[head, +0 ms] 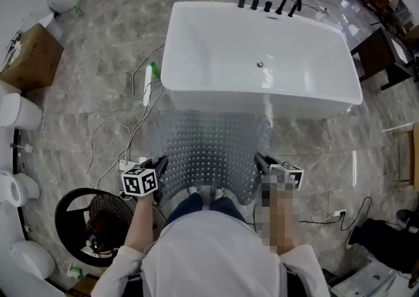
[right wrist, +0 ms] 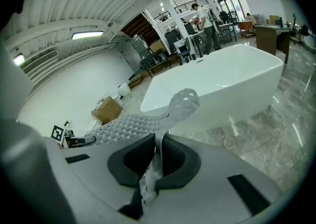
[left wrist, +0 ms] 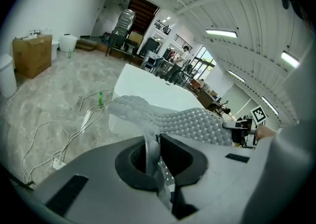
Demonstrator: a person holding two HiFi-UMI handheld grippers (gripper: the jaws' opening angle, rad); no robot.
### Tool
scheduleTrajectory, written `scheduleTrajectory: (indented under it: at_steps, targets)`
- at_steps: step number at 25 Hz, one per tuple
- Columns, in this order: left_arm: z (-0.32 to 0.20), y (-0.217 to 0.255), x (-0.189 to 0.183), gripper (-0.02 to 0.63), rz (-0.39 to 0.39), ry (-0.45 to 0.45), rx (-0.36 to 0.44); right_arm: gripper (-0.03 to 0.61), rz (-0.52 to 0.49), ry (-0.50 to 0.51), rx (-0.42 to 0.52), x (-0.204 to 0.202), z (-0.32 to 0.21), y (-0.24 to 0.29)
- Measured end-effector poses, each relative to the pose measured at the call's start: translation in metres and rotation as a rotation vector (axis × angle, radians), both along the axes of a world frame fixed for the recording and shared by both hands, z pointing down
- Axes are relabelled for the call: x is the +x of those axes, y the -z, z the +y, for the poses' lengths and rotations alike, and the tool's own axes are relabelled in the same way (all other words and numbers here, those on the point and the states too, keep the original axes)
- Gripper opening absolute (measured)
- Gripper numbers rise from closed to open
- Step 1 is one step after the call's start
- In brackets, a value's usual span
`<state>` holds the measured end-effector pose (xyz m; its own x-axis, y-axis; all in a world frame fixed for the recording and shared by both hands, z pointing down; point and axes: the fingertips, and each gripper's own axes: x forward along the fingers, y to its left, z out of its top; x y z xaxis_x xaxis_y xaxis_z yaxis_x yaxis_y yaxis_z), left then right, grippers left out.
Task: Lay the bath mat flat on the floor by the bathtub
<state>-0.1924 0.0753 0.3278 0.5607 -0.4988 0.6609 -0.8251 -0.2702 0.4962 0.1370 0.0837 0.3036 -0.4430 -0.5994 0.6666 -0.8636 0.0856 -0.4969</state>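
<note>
Reading the scene from the left, I saw loose cables (head: 134, 125) on the floor (head: 85, 112), just beside where the mat would land, and I reckoned they could end up under its edge. My left gripper (head: 159, 166) was pinched tight on the mat's near left corner, and in its own view the sheet ran up between the pressed jaws. The mat (head: 206, 148), a clear studded sheet, hung spread between the two tools in front of the tub (head: 196, 93), square to its long side. Its far edge drooped toward the tub's base, though I could not tell whether it touched the floor there. The near edge was held up off the floor. My right gripper (head: 260, 161) was clamped likewise on the near right corner, with a flap of mat curling up beyond its jaws. I judged the job about half done: the mat was carried over, opened out and lined up. What was left was lowering the near edge, letting the sheet settle without folds, and releasing both corners.
</note>
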Motion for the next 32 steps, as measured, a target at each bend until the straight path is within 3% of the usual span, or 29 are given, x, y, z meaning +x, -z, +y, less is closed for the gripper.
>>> scheduleTrajectory:
  at_steps: [10,32]
  targets:
    - [-0.035,-0.029,-0.022,0.040,0.000,-0.052,-0.004,0.040,0.045,-0.055,-0.005,-0.008,-0.020,-0.017]
    - [-0.097,-0.143,0.006,0.040,-0.110,0.017,-0.060,0.040,0.149,0.075,-0.087,0.035,-0.097,-0.138]
